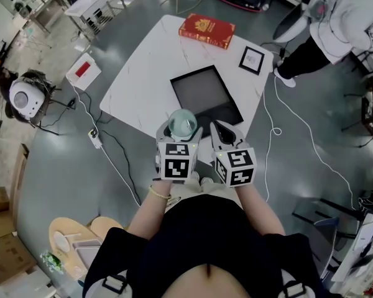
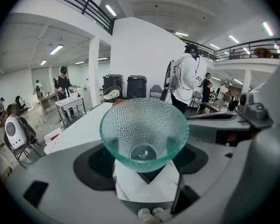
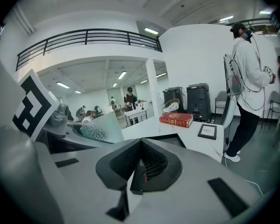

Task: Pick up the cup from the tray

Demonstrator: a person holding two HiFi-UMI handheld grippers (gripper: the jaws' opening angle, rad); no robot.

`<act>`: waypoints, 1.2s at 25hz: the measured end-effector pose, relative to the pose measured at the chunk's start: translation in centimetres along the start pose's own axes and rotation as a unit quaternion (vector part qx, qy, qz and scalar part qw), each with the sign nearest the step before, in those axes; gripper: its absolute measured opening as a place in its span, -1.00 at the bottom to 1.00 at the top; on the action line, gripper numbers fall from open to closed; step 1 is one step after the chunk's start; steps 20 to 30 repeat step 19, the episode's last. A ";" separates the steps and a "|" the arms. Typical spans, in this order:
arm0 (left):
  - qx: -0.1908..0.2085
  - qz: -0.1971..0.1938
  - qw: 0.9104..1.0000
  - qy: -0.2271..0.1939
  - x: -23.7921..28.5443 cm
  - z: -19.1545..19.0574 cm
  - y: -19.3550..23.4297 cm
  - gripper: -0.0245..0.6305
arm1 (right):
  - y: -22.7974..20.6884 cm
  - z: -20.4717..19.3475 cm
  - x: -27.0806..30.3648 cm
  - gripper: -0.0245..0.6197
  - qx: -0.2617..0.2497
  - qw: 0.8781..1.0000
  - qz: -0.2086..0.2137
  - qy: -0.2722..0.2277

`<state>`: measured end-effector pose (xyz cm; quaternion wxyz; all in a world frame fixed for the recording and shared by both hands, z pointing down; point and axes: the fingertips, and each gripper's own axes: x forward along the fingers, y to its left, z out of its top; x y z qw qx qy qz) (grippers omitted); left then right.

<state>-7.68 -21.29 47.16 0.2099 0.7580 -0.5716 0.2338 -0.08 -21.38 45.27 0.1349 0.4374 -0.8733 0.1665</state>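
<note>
Cup [image 2: 143, 129], 1, clamped in left tongs [image 1: 181, 131].

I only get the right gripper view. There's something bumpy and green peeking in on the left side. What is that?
Observer: That's the cup, made of dimpled green glass. The left gripper has its jaws closed on the cup's base.
Operator: Is it sitting on the tray?
Observer: No. In the head view the dark tray shows nothing on it. The cup is held up by the tray's near corner, above the white table.
Operator: Is there a drink in it?
Observer: The left gripper view looks straight into the cup, and I see nothing inside, only a glint at the bottom.
</note>
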 end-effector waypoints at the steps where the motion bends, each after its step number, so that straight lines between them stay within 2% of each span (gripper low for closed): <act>1: 0.001 0.000 1.000 0.000 0.0 0.0 0.0 0.19 | 0.0 0.0 0.0 -0.89 0.000 1.000 -0.001 0.000; 30: 0.005 -0.009 1.000 0.002 0.1 0.1 -0.5 0.19 | -0.1 -0.2 -0.4 -0.89 -0.003 1.000 -0.010 0.001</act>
